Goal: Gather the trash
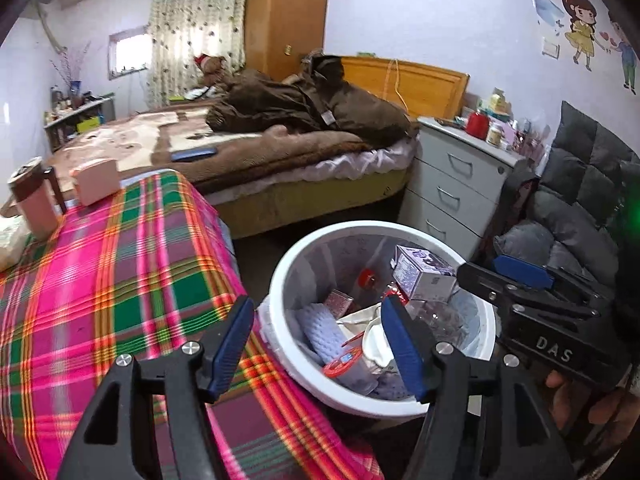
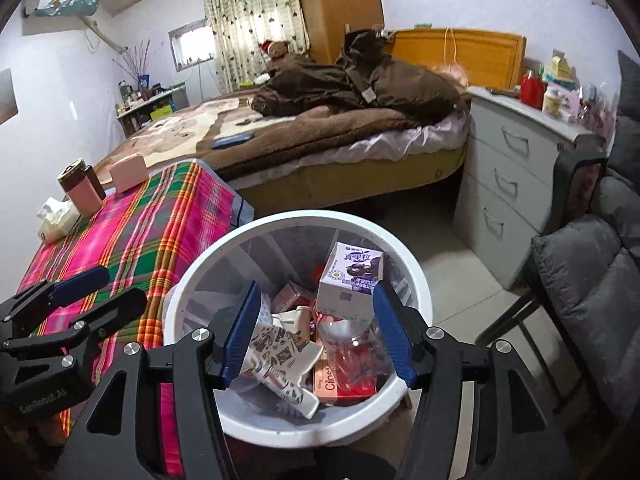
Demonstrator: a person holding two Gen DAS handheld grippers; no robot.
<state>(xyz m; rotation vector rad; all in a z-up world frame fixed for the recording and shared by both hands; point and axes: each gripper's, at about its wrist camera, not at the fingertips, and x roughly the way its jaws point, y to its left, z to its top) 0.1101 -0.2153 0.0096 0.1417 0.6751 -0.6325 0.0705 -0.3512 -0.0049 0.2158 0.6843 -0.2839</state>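
A: What's biggest here?

B: The bed with the brown blanket [image 2: 320,120], then the table under a pink, green and orange plaid cloth [image 1: 120,272]. At the table's near right edge stands the round white plastic waste bin [image 2: 208,256], on the floor beside the cloth.

A: And in it?

B: Trash, piled up: a white and purple drink carton [image 2: 352,276] toward the far side, a crumpled printed paper cup [image 2: 280,356] toward the near side, and a clear plastic bottle [image 2: 352,352] next to it (its label is too blurred to read).

A: The grippers?

B: The left gripper [image 1: 320,344] hangs over the bin's left rim and the cloth's edge, its blue pads [image 1: 232,340] roughly half apart and holding nothing. The right gripper [image 2: 316,332] hangs over the bin's middle, likewise half open, nothing clamped between its pads.
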